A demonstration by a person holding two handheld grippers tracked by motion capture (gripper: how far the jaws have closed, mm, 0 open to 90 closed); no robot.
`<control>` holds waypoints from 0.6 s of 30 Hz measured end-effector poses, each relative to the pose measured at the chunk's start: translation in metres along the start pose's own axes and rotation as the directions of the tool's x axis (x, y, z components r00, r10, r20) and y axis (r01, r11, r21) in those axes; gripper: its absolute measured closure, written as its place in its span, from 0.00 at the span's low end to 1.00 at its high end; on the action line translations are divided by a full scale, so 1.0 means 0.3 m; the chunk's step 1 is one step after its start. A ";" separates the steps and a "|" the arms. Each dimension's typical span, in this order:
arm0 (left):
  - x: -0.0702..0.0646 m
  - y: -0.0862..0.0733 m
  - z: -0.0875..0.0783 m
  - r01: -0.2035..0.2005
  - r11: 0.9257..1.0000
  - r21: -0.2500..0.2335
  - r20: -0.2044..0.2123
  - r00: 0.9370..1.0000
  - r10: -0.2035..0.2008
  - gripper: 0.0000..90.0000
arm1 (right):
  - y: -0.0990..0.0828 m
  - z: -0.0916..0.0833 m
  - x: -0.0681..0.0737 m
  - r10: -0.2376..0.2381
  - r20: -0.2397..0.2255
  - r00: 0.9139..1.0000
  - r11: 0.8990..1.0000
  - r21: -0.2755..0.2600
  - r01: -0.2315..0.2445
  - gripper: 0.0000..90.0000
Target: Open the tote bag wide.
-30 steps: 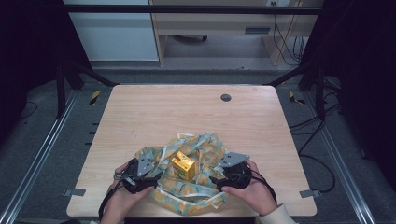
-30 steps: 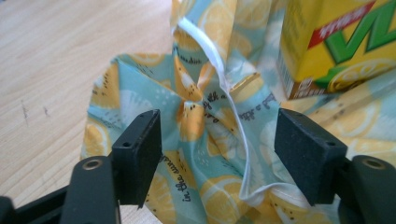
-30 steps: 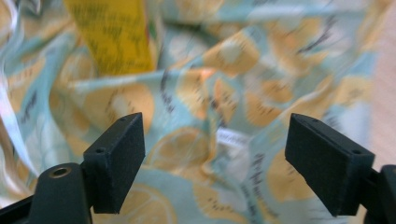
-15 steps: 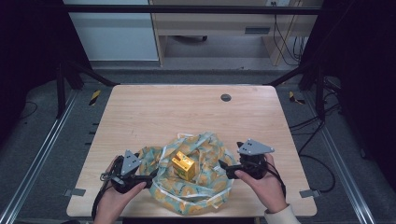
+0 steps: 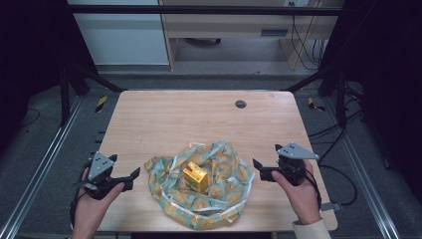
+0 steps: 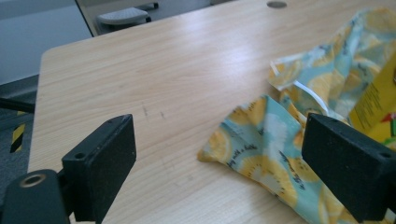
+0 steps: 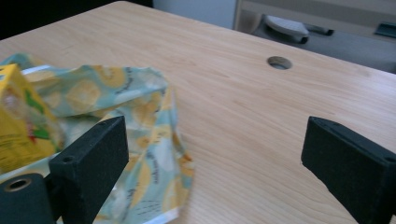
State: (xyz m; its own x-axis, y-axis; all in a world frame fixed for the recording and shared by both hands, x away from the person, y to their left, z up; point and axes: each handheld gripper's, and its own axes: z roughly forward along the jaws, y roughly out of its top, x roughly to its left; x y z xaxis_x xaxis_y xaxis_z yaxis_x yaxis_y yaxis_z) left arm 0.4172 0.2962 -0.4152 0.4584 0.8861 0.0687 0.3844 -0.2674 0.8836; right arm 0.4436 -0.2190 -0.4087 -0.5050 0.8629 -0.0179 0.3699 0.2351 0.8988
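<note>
With both claws gaping and empty, jaws having just opened, our left claw point(image 5: 130, 178) and right claw point(image 5: 259, 169) flank the lemon-print cloth point(image 5: 219, 194) and yellow carton point(image 5: 195, 177) at the desk's point(image 5: 169, 119) near edge, roughly equally close.

Tool point(image 7: 215, 172) jaws wide apart, empty; lemon-print cloth point(image 7: 140, 140) and yellow carton point(image 7: 21, 121) at left on table point(image 7: 243, 107).

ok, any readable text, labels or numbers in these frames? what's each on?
None can be read.
Patterned cloth: a line of small dark script beside the printed fruit slices, too blurred to read.
Yellow carton: small dark print on its side in the left gripper view, too small to read.
</note>
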 end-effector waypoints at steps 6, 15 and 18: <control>0.038 -0.015 0.015 0.012 1.000 0.024 -0.009 1.000 -0.012 0.10 | -0.013 -0.022 -0.056 0.046 0.056 0.997 0.999 -0.007 -0.046 0.09; 0.063 -0.035 0.105 -0.025 0.997 0.072 0.002 1.000 0.025 0.11 | -0.071 -0.030 -0.163 0.098 0.132 0.986 0.994 0.033 -0.103 0.09; 0.079 -0.045 0.126 -0.022 0.996 0.088 -0.004 1.000 0.022 0.11 | -0.094 -0.020 -0.194 0.108 0.148 0.983 0.991 0.067 -0.119 0.09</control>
State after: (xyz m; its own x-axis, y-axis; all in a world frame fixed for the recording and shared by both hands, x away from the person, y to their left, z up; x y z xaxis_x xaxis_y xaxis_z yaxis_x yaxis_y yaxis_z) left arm 0.4531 0.3066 -0.4431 0.4634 0.8815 0.0904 0.4432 -0.3189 0.8378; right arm 0.4579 -0.2786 -0.4305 -0.3406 0.9401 0.0148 0.4793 0.1601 0.8629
